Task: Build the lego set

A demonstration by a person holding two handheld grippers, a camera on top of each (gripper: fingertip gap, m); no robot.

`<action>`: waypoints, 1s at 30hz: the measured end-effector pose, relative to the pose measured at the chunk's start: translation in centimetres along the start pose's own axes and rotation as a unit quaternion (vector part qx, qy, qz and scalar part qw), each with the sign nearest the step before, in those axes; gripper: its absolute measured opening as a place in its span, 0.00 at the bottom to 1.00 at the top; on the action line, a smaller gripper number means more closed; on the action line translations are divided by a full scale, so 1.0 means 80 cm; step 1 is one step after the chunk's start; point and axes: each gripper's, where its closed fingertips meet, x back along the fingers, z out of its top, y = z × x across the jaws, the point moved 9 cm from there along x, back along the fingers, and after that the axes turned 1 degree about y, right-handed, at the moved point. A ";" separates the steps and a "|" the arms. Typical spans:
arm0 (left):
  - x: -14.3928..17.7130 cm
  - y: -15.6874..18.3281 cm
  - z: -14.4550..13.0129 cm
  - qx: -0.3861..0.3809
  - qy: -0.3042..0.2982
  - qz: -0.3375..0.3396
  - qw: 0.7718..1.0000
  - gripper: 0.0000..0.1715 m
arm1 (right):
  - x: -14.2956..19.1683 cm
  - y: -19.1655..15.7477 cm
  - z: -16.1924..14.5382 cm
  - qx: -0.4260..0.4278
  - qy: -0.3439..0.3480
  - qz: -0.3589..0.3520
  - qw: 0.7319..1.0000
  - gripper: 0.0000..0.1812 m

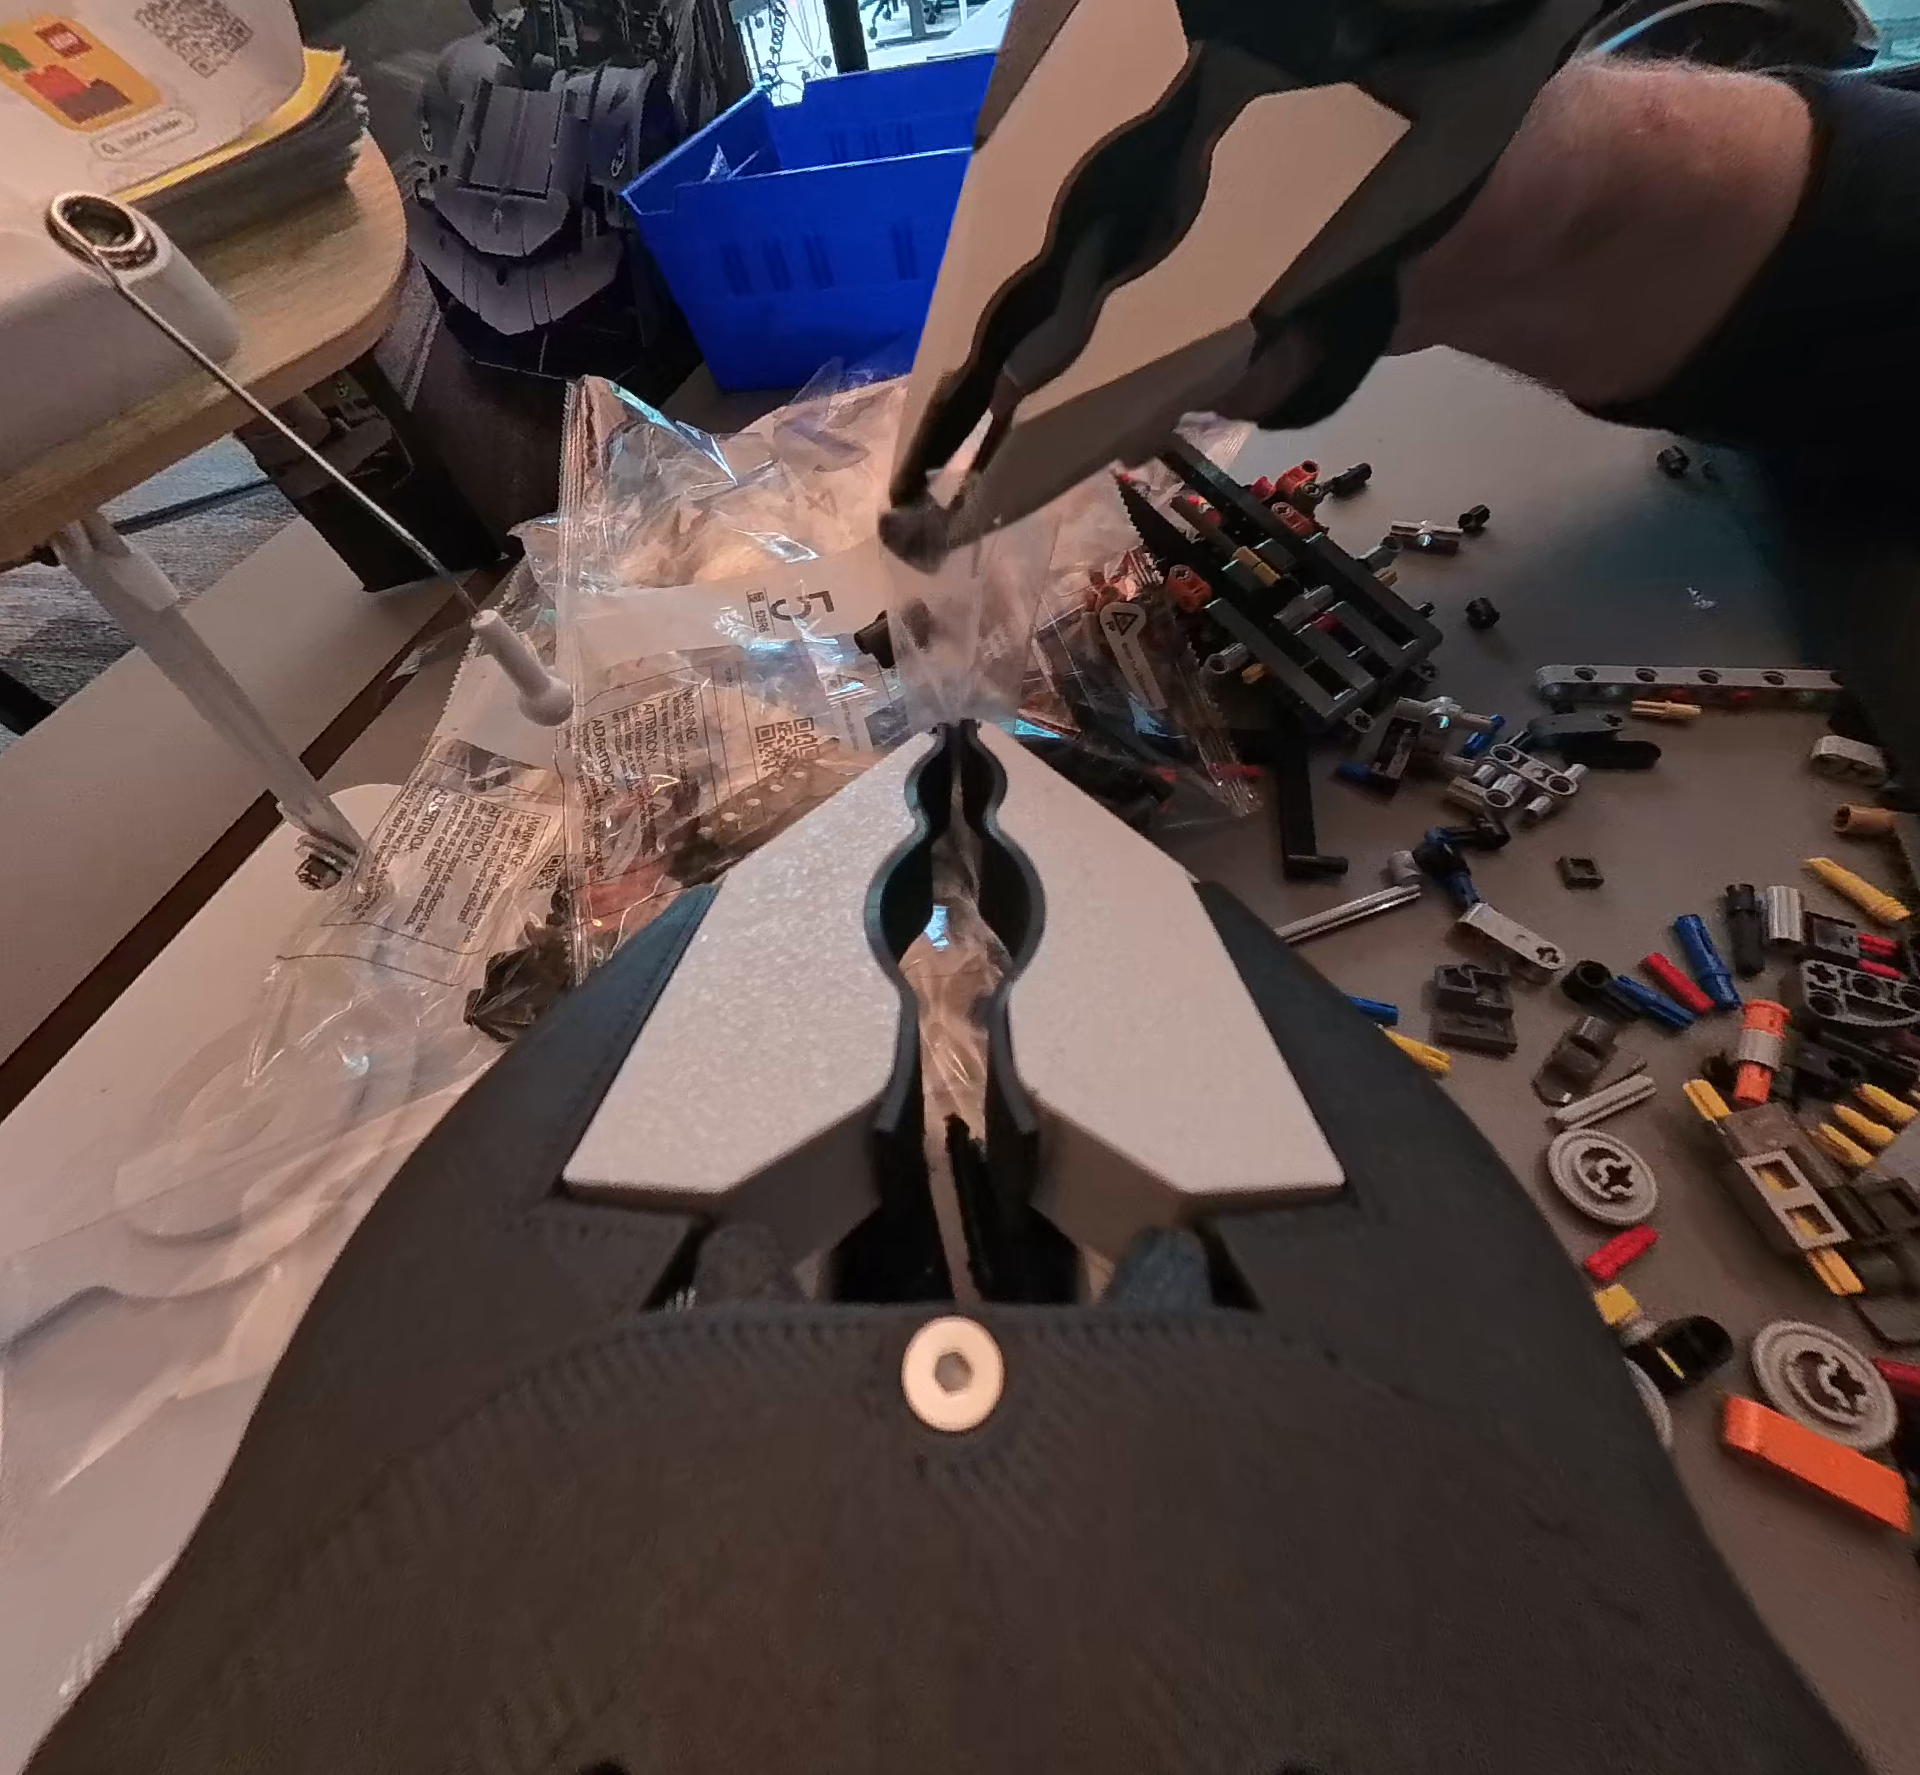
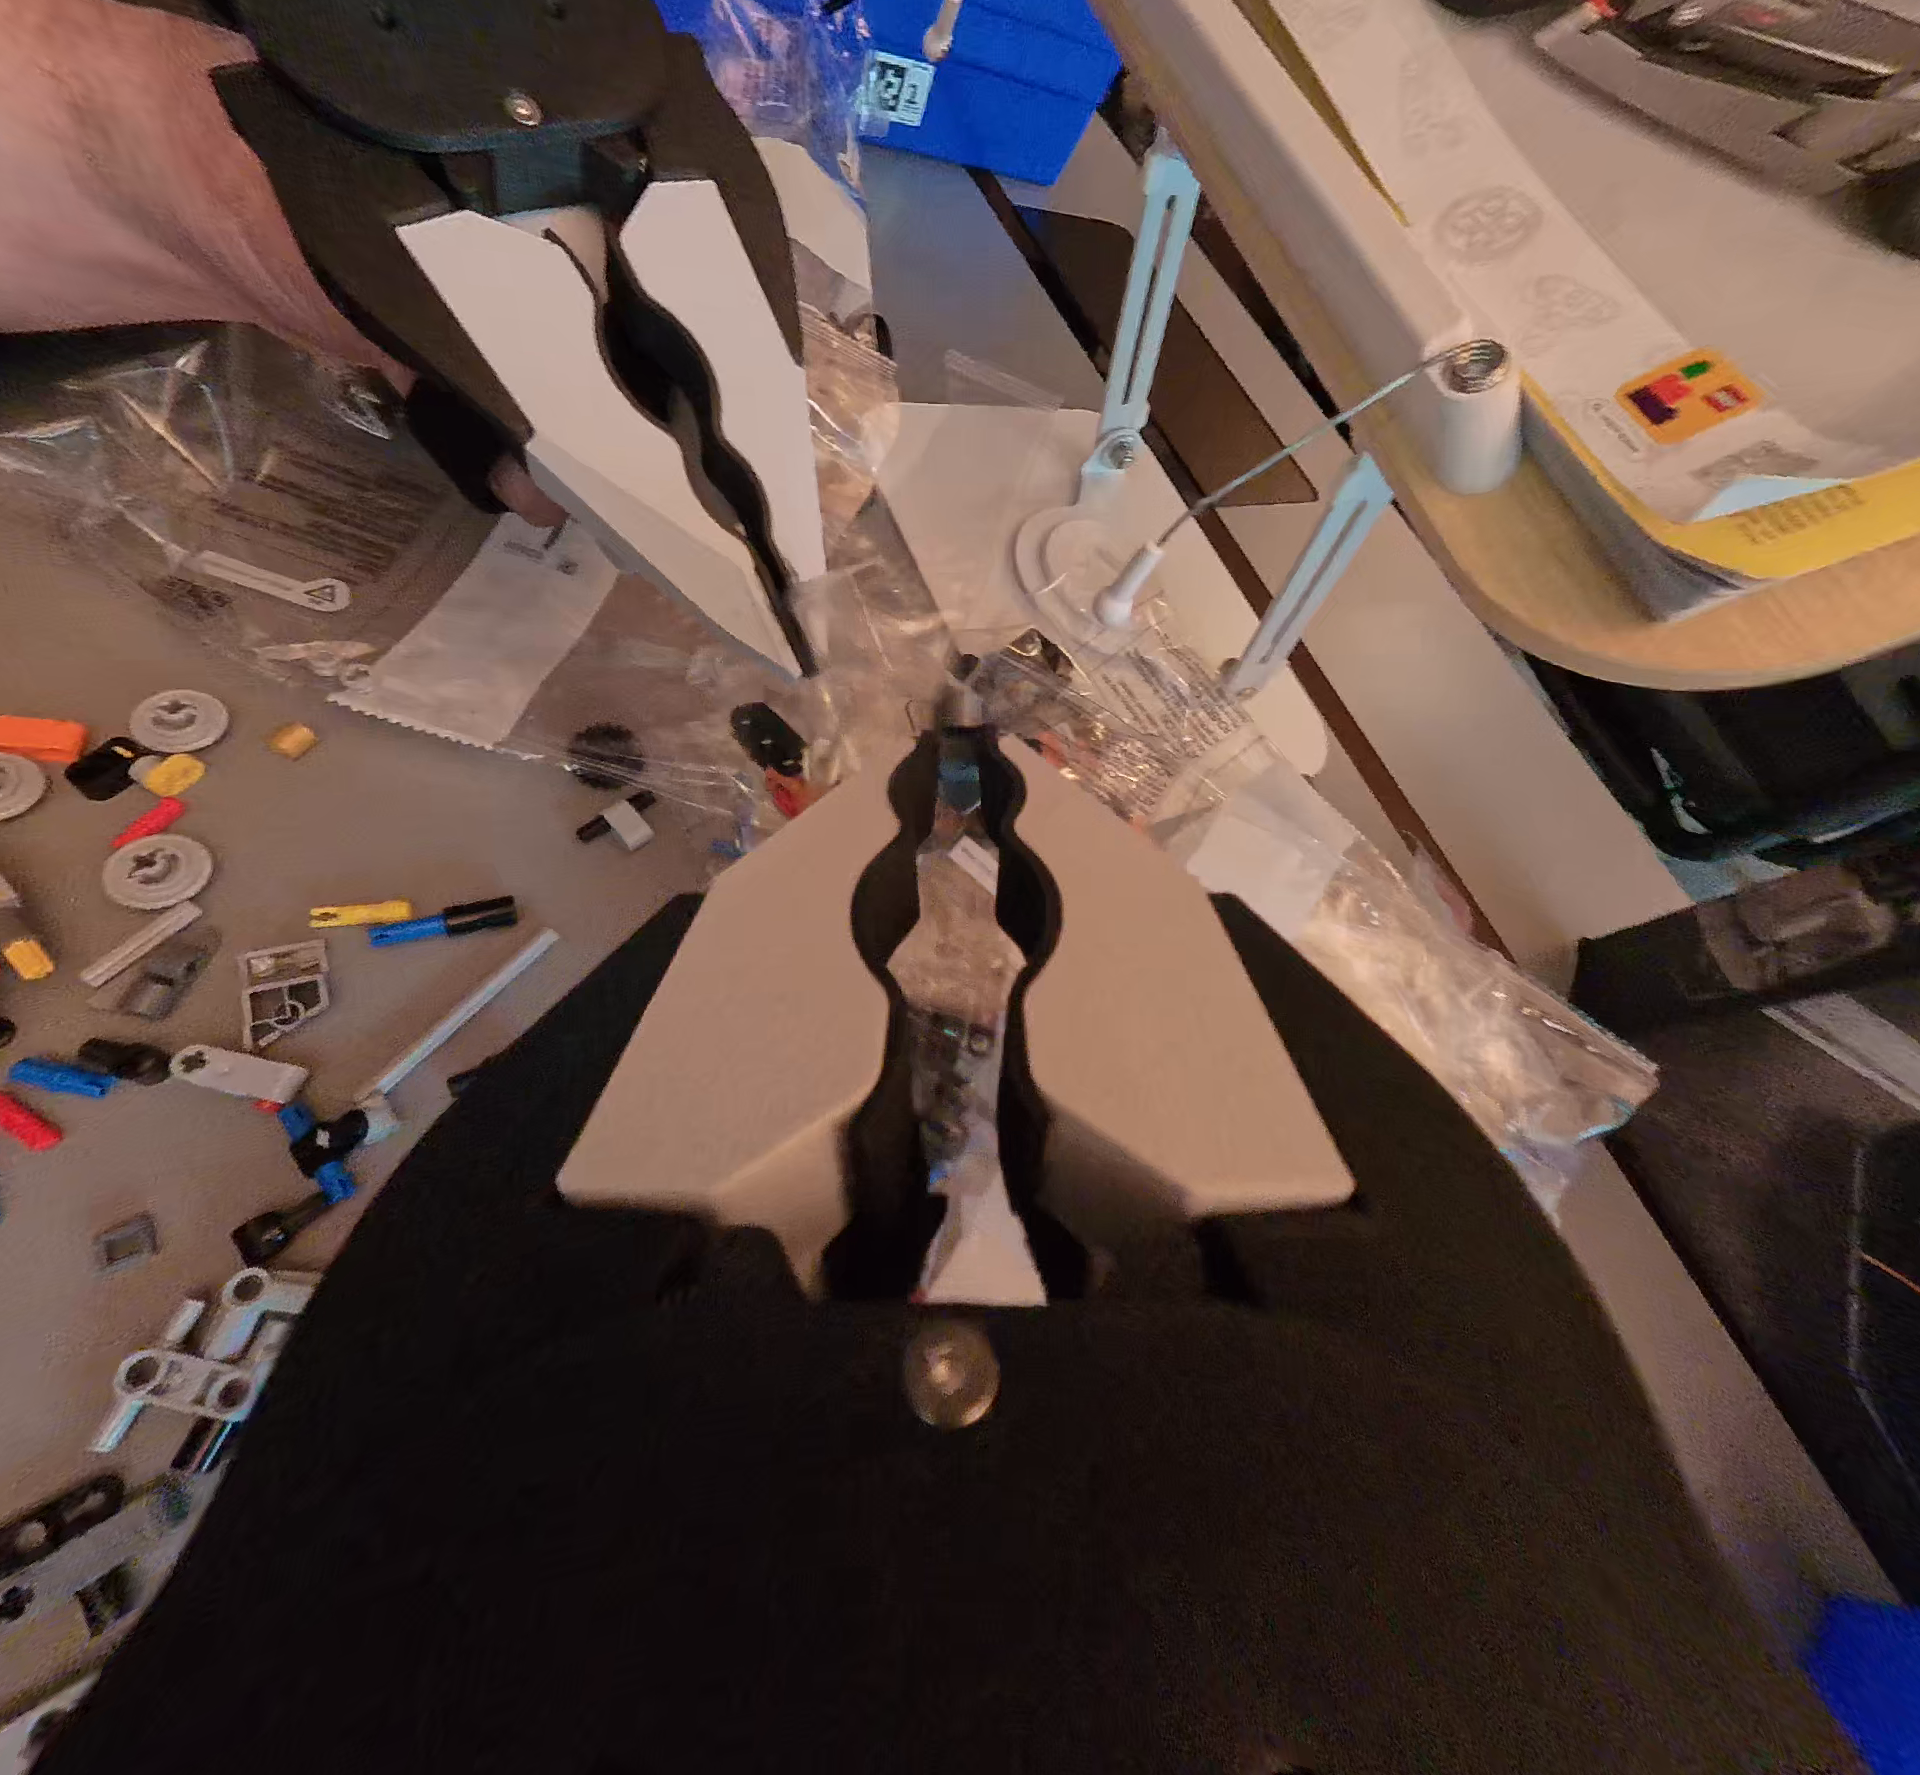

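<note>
A clear plastic bag of Lego parts point(image 1: 727, 603) is pinched by both grippers above the table. My left gripper point(image 1: 961, 733) is shut on one bunched part of the bag. My right gripper point(image 1: 916, 525) comes in from the upper right and is shut on the bag just beyond it. In the right wrist view my right gripper point(image 2: 961, 728) is shut on the crumpled bag point(image 2: 873, 624), and my left gripper point(image 2: 805, 671) pinches it close by. A partly built black frame point(image 1: 1299, 603) lies behind the bag. Loose Lego parts point(image 1: 1662, 998) cover the grey table.
More clear bags point(image 1: 436, 842) lie at the left. A blue bin point(image 1: 831, 239) stands at the back. A wooden book stand with the instruction booklet point(image 2: 1662, 478) on white legs point(image 2: 1132, 323) hangs over the table's edge. Loose parts point(image 2: 156, 894) lie near a person's arm point(image 1: 1621, 208). My hands' fingertips stand some 5 centimetres from each other.
</note>
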 end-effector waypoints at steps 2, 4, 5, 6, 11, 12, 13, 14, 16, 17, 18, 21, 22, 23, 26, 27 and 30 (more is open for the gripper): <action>0.001 0.000 0.000 0.001 0.001 -0.001 1.000 0.00 | 0.008 0.008 -0.001 -0.011 0.003 -0.010 1.000 0.03; 0.002 0.000 0.001 0.002 0.001 -0.004 1.000 0.00 | 0.017 0.015 -0.004 -0.022 0.006 -0.019 1.000 0.02; 0.003 -0.001 0.000 0.003 -0.003 -0.003 1.000 0.00 | 0.019 0.018 -0.005 -0.026 0.006 -0.022 0.999 0.03; 0.004 -0.003 0.000 0.007 -0.009 0.004 1.000 0.00 | 0.021 0.020 -0.007 -0.029 0.006 -0.025 0.999 0.03; 0.008 -0.020 -0.014 0.081 -0.041 0.023 0.996 0.00 | 0.017 0.018 -0.008 -0.022 -0.003 -0.023 0.999 0.03; 0.005 -0.021 -0.021 0.091 -0.058 0.023 0.994 0.00 | 0.016 0.016 -0.008 -0.019 -0.006 -0.022 1.000 0.03; 0.003 -0.022 -0.027 0.094 -0.075 0.023 0.993 0.00 | 0.015 0.015 -0.008 -0.019 -0.007 -0.020 1.000 0.03; 0.000 -0.021 -0.032 0.094 -0.088 0.022 0.991 0.00 | 0.015 0.015 -0.008 -0.020 -0.007 -0.018 1.000 0.03; -0.002 -0.020 -0.036 0.090 -0.107 0.016 0.990 0.00 | 0.016 0.016 -0.009 -0.021 -0.008 -0.017 1.000 0.03; -0.002 -0.019 -0.035 0.085 -0.108 0.015 0.990 0.00 | 0.017 0.016 -0.009 -0.022 -0.008 -0.016 1.000 0.03; 0.000 -0.018 -0.033 0.081 -0.104 0.013 0.991 0.00 | 0.018 0.017 -0.009 -0.024 -0.006 -0.015 1.000 0.03; 0.001 -0.019 -0.034 0.082 -0.104 0.016 0.991 0.01 | 0.018 0.015 -0.011 -0.031 -0.009 0.008 0.999 0.03; 0.001 -0.019 -0.035 0.082 -0.108 0.014 0.991 0.01 | 0.016 0.012 -0.012 -0.030 -0.015 0.022 0.999 0.03; 0.001 -0.017 -0.035 0.082 -0.108 0.009 0.991 0.01 | 0.014 0.009 -0.013 -0.025 -0.020 0.029 0.999 0.03; 0.001 -0.016 -0.037 0.074 -0.129 0.008 0.989 0.01 | 0.010 0.001 -0.015 -0.013 -0.032 0.053 0.998 0.03; 0.002 -0.017 -0.037 0.072 -0.131 0.014 0.989 0.02 | 0.009 -0.001 -0.015 -0.010 -0.033 0.056 0.998 0.03; 0.006 -0.019 -0.035 0.076 -0.120 0.021 0.990 0.03 | 0.009 -0.003 -0.013 -0.007 -0.028 0.065 0.997 0.03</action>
